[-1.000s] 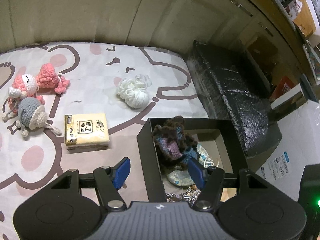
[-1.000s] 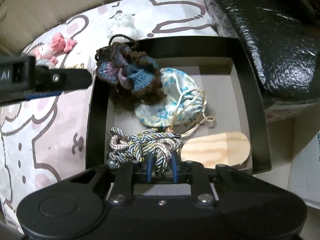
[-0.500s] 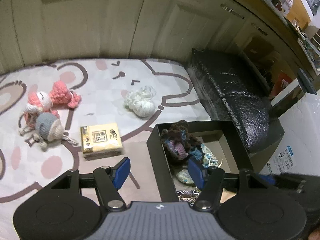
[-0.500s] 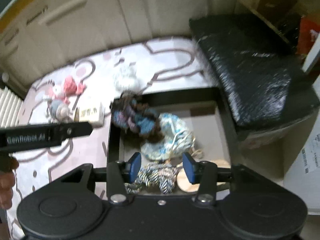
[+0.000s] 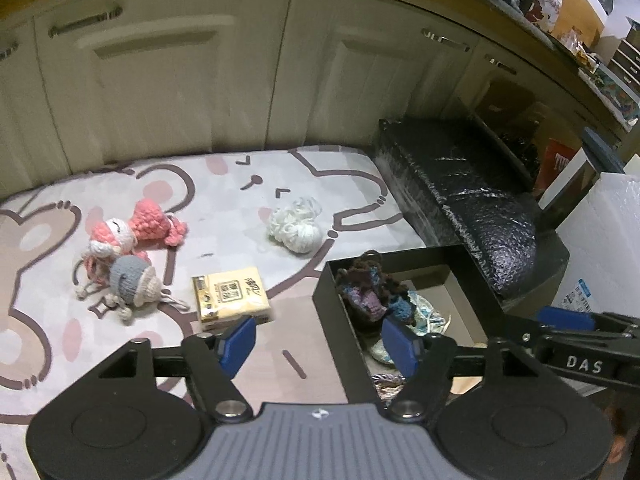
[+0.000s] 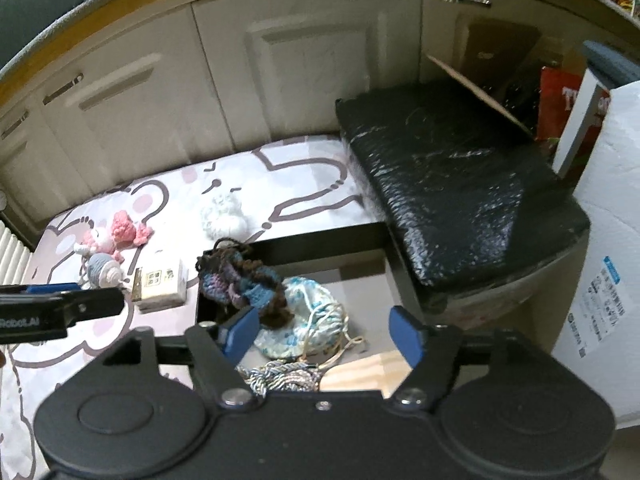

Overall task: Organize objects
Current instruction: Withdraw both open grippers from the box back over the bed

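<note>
A black open box [image 5: 332, 292] [image 6: 320, 240] stands on the patterned mat. It holds a dark crochet piece [image 6: 240, 280], a blue-white drawstring pouch [image 6: 312, 316], a braided cord [image 6: 284, 376] and a wooden oval piece [image 6: 360, 372]. On the mat lie a yellow tissue pack [image 5: 230, 296], a white yarn ball [image 5: 296, 228], a pink crochet doll [image 5: 132, 228] and a grey crochet doll [image 5: 132, 280]. My left gripper [image 5: 318, 342] is open and empty above the box's left wall. My right gripper [image 6: 320, 332] is open and empty above the box.
A black wrapped bench [image 5: 460, 200] stands right of the mat, touching the box's far side. Cream cabinet doors [image 5: 200, 72] line the back. A white carton [image 6: 600, 280] stands at the right.
My right gripper has opened, let go of the braided cord in the box and risen. My left gripper has also risen and pulled back, staying open.
</note>
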Available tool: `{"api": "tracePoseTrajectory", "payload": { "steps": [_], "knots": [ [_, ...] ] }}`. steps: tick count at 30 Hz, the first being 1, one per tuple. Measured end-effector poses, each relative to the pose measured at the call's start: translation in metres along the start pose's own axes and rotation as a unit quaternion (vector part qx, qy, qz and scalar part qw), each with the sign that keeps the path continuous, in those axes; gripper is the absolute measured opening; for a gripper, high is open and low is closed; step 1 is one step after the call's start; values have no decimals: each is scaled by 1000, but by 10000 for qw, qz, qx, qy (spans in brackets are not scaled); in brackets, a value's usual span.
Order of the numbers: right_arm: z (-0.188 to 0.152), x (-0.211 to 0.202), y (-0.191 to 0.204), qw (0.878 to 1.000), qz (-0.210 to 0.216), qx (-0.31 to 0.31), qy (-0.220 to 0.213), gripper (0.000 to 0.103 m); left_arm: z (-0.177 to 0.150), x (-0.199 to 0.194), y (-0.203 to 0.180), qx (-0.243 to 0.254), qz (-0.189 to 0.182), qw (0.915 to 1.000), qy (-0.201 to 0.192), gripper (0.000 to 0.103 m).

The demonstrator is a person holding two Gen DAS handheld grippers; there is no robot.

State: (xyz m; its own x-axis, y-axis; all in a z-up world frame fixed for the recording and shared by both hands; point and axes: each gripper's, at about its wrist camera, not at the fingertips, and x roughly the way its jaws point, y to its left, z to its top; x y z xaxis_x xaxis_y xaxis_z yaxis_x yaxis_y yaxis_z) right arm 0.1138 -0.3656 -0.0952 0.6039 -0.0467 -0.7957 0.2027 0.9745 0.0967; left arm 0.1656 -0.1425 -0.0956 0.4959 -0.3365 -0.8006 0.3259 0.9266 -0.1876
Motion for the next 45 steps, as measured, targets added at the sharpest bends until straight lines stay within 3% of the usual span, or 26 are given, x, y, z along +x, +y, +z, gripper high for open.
{"api": "tracePoseTrajectory", "payload": {
  "steps": [6,8,12,31,45],
  "knots": [
    [-5,-10,0,9997,-152,-32,-213,88,-4,-10,1,159,155,9996,-193,88],
    [-7,-13,-2,9993,-190,-2,-315,98,-6,-12,2,188,220,9992,-274,96],
    [-9,-21,-4,9983,-253,62,-513,103,-8,-15,3,253,328,9985,-356,103],
    [-9,-21,7,9972,-306,75,-680,103,-11,-21,24,202,559,9971,-483,103],
    [-1,-7,59,9971,33,-190,-738,103,-12,-40,67,-6,807,9943,-700,103]
  ]
}}
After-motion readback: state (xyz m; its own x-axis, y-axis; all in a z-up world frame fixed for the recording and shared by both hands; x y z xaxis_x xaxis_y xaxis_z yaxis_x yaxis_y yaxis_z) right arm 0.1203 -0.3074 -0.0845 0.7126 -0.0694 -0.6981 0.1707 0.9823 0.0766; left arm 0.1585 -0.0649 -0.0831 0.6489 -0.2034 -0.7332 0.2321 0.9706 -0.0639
